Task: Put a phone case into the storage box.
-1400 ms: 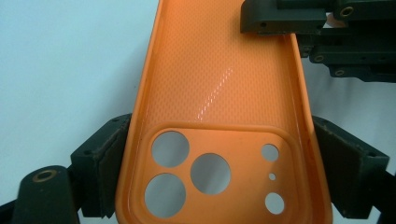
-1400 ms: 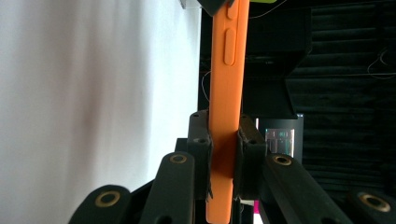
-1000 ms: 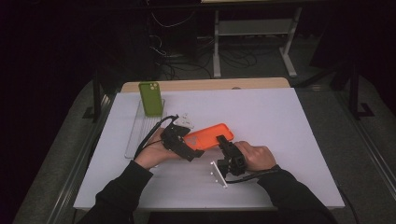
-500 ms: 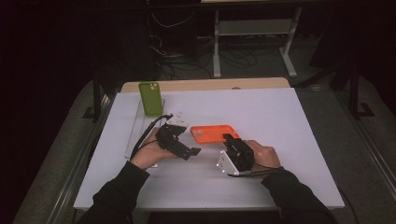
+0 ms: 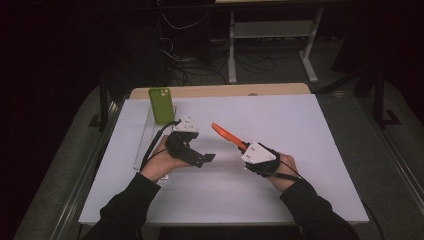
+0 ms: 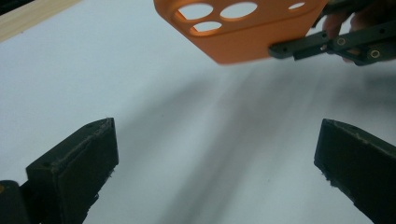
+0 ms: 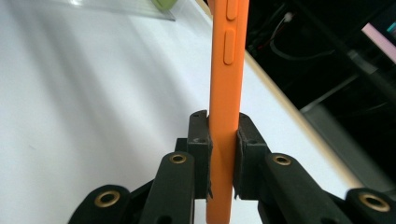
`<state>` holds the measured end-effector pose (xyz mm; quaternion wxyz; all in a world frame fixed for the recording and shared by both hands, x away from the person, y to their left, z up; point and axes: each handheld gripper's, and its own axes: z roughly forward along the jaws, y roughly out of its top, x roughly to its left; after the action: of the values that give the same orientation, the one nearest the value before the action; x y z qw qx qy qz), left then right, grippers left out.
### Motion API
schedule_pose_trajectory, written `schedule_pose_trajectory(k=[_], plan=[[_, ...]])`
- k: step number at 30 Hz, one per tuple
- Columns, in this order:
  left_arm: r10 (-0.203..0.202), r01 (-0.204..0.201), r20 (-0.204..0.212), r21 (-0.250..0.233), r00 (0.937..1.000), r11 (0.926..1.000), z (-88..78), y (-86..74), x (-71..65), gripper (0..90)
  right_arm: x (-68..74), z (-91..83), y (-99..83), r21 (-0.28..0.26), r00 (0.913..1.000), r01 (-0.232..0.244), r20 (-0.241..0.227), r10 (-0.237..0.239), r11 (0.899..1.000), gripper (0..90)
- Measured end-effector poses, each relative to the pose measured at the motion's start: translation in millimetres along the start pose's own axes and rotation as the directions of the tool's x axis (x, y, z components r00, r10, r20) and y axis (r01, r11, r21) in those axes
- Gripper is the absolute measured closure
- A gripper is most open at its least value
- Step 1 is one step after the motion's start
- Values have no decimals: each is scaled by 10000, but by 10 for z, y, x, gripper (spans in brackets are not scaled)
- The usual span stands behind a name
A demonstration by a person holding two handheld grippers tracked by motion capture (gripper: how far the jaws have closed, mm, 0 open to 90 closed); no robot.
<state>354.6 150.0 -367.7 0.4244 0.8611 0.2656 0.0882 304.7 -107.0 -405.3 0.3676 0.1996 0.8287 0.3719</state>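
An orange phone case (image 5: 226, 134) is held clear of the white table (image 5: 300, 130), turned on edge. My right gripper (image 5: 243, 147) is shut on its near end. In the right gripper view the pads (image 7: 201, 140) press both faces of the orange case (image 7: 225, 70), whose side buttons show above my right gripper (image 7: 223, 154). My left gripper (image 5: 207, 159) rests to the left of the case, pointing right, open and holding nothing. In the left gripper view its wide-apart jaws frame bare table around my left gripper (image 6: 215, 172), with the orange case (image 6: 243, 28) and its camera holes hovering ahead.
A green phone (image 5: 161, 105) leans upright on a clear stand (image 5: 147, 140) at the table's back left. A wooden strip (image 5: 225, 90) runs along the far edge. Cables and a desk frame lie on the dark floor beyond.
The orange case lay flat on the table before; my right gripper has since raised it, turned it on edge and drawn back to the right. The left gripper has hardly moved.
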Motion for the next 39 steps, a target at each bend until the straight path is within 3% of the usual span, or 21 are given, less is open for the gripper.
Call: schedule_pose_trajectory(k=[1, 3, 5, 7, 10, 12, 14, 15, 17, 18, 20, 22, 24, 25, 27, 30, 33, 39], plan=[[-39, 39, -32, -66, 10000, 10000, 2, 3, 2, 0, -2, -3, 5, -15, 9981, -592, -153, 592, 9982, 779], [-183, 182, -48, -243, 9998, 9995, 5, 15, 1, 0, -44, -3, 3, -30, 9928, -1099, -477, 1096, 9939, 779], [-353, 350, -67, -396, 9994, 9986, 5, 35, 2, 0, -81, -2, -1, -65, 9819, -1730, -792, 1720, 9849, 779], [-573, 569, -49, -604, 9983, 9966, 13, 55, 0, 0, -109, -9, -3, 84, 9601, -2552, -1159, 2544, 9669, 779], [-695, 692, -4, -873, 9976, 9938, 25, 94, 3, 0, -168, 2, -28, 206, 9366, -3160, -1524, 3154, 9485, 780], [-795, 793, 23, -1034, 9968, 9915, 31, 128, -2, 0, -193, 10, -40, 345, 9108, -3722, -1788, 3722, 9275, 780], [-915, 911, 23, -1223, 9958, 9883, 44, 158, -9, 0, -203, 20, -44, 458, 8905, -4091, -1977, 4097, 9113, 780], [-878, 872, 17, -1283, 9961, 9879, 52, 172, -3, 0, -196, 23, -36, 465, 8728, -4414, -2097, 4408, 8961, 780], [-1027, 1023, 35, -1373, 9947, 9852, 70, 201, 14, 0, -201, 29, -36, 597, 8621, -4587, -2121, 4603, 8866, 780], [-1054, 1053, 67, -1414, 9944, 9843, 79, 211, 18, 0, -198, 32, -32, 607, 8506, -4760, -2217, 4769, 8773, 780], [-1148, 1149, 89, -1514, 9933, 9818, 114, 241, 18, 0, -198, 35, -27, 527, 8487, -4789, -2273, 4775, 8763, 780], [-1185, 1196, 162, -1523, 9928, 9811, 146, 270, 14, 0, -185, 35, -11, 529, 8400, -4907, -2365, 4884, 8697, 780], [-1268, 1299, 291, -1691, 9915, 9770, 176, 298, 3, 0, -177, 39, -2, 446, 8404, -4884, -2449, 4835, 8715, 780], [-1293, 1340, 378, -1749, 9909, 9754, 191, 311, -1, 0, -166, 36, 6, 474, 8341, -4964, -2506, 4914, 8668, 781], [-1310, 1364, 413, -1814, 9905, 9739, 210, 335, -14, 0, -163, 40, 14, 385, 8368, -4932, -2521, 4860, 8691, 781], [-1237, 1299, 453, -1808, 9913, 9749, 243, 364, -27, 0, -150, 34, 25, 362, 8308, -4993, -2635, 4902, 8657, 780], [-1314, 1413, 639, -1889, 9893, 9718, 294, 379, -35, 0, -147, 28, 38, 260, 8298, -5010, -2694, 4887, 8651, 781], [-1483, 1623, 816, -2063, 9856, 9649, 338, 383, -48, 0, -139, 14, 61, 193, 8190, -5159, -2820, 4998, 8564, 781]])
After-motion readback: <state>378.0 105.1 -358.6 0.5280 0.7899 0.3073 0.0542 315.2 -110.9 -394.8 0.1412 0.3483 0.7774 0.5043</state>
